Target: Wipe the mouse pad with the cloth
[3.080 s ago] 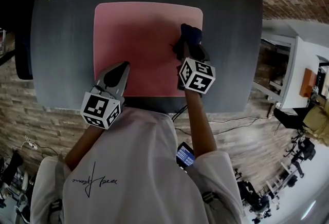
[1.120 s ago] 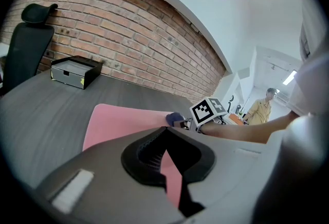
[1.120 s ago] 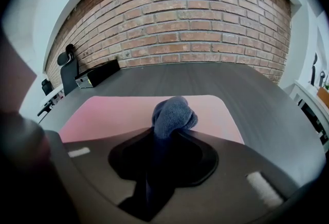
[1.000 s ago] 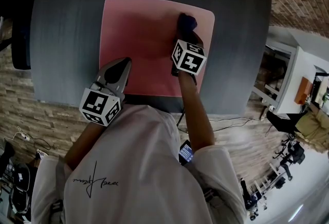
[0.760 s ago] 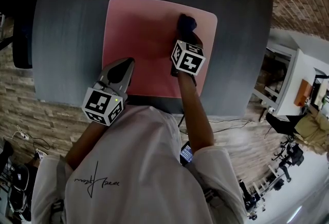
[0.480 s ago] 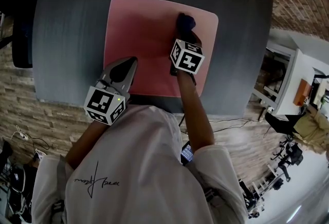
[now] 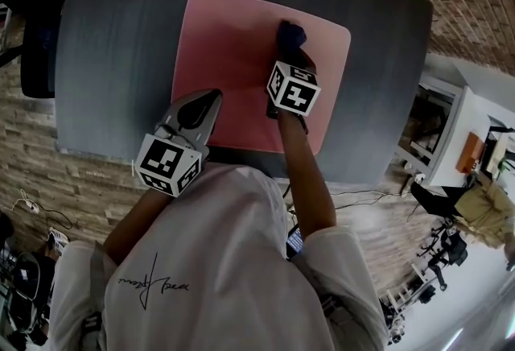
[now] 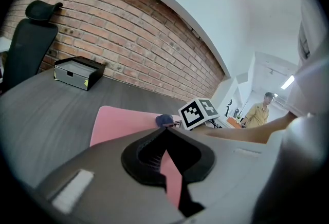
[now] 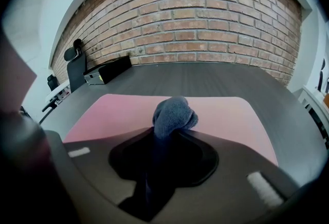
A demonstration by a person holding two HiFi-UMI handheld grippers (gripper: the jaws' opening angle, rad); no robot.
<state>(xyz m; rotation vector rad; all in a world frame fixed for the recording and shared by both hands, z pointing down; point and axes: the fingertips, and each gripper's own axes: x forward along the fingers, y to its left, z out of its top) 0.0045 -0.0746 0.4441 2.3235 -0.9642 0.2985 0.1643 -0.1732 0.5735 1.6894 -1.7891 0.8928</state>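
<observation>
Head view, looking steeply down: a dark grey bench [image 7: 113, 51] with a pink mouse pad [image 7: 233, 43] lying flat on it, roughly at centre.

My right tool [image 7: 290, 54] reaches over the pad's right half. Its jaws are clamped on a dark blue cloth [image 7: 290, 35], with no gap showing btwn them. In the right gripper view the cloth [image 9: 174, 113] is bunched into a rounded wad that sticks out past the tips of the tool [image 9: 165, 134] and sits low against the pad [image 9: 103, 112]. The rest of the fabric trails back btwn the jaws. The wad is on the pad's far-right part, near its far edge.

My left tool [image 7: 211, 97] is at the pad's near-left corner, tips over the pad's near edge. In the left gripper view its jaws [image 8: 165, 131] meet at the tips w/ nothing held; pink pad [image 8: 121, 120] shows beyond them.

Also visible: 1 black box [image 8: 79, 72] at the bench's far-left corner, 1 black office chair [image 8: 28, 38] at the left, a brick wall [image 9: 205, 12] behind, and a person in a yellow top [image 8: 259, 111] in the background at the right.
</observation>
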